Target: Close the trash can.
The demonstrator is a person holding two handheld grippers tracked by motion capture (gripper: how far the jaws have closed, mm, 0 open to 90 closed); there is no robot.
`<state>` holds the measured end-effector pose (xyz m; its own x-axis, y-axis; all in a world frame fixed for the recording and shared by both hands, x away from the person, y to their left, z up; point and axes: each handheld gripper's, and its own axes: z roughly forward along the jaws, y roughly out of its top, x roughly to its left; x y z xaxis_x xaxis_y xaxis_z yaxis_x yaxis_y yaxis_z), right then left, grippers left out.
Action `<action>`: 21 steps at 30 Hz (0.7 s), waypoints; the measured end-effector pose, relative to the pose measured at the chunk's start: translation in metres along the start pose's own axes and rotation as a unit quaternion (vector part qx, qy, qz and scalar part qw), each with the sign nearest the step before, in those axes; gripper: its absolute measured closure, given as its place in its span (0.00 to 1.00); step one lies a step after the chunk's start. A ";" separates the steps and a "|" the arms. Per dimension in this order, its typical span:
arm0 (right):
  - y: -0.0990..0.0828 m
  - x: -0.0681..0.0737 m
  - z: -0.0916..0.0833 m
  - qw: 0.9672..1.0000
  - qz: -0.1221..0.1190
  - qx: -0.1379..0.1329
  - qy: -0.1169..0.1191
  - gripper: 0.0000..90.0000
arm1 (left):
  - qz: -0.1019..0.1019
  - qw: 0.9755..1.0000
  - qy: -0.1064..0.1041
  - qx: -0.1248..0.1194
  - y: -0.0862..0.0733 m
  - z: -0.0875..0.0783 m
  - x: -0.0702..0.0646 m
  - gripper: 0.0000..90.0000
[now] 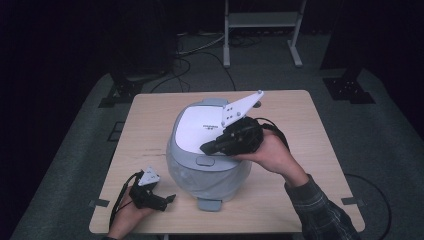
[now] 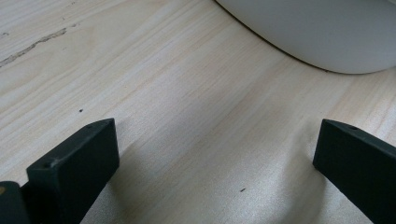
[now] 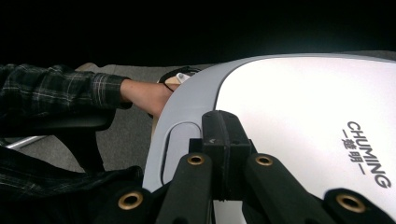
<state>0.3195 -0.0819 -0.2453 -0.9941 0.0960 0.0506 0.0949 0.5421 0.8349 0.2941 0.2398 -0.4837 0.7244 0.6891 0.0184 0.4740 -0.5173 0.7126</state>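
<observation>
The rice cooker (image 1: 207, 155) is seen standing near the middle of the wooden table (image 1: 310, 165), lid down, its white lid panel (image 3: 299, 121) and grey release button (image 1: 205, 161) facing the person's side. The right gripper (image 1: 206, 147) is held over the lid's front edge with its jaws clenched together on nothing; in the right gripper view the closed tip (image 3: 223, 133) sits just beside the recessed button (image 3: 180, 144), whether touching the lid or slightly above it cannot be told. The left gripper (image 1: 170, 198) rests low on the table, near the cooker's front-left side; its jaws are spread wide and empty, bare tabletop (image 2: 187, 93) between them and the cooker's rounded wall (image 2: 317, 32) apart from them. Judged step: pressing the lid release with the closed tip. Risks noted: the tip is narrow and the lid glossy and curved, so an off-centre push could skid off the button onto the white panel. A push with a sideways component could slide or rock the cooker, since it is not braced by the left gripper. If the latch releases, the lid may spring up against the right gripper and the grey plate (image 1: 240, 109) on it.
</observation>
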 end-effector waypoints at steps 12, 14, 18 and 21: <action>-0.010 -0.009 -0.016 0.997 0.032 -0.032 -0.061 0.44 | 0.000 1.000 0.000 0.000 0.000 0.000 0.000 0.00; -0.013 -0.010 -0.021 0.996 0.038 -0.034 -0.079 0.38 | 0.000 1.000 0.000 0.000 0.000 0.000 0.000 0.00; -0.018 -0.011 -0.032 0.991 0.051 -0.044 -0.116 0.29 | 0.000 1.000 0.000 0.000 0.000 0.000 0.000 0.00; -0.022 -0.011 -0.038 0.989 0.055 -0.049 -0.130 0.27 | 0.000 1.000 0.000 0.000 0.000 0.000 0.000 0.00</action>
<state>0.3268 -0.1262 -0.2433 -0.9294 0.3688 0.0119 0.1837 0.4346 0.8817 0.2940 0.2398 -0.4837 0.7245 0.6890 0.0187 0.4739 -0.5177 0.7123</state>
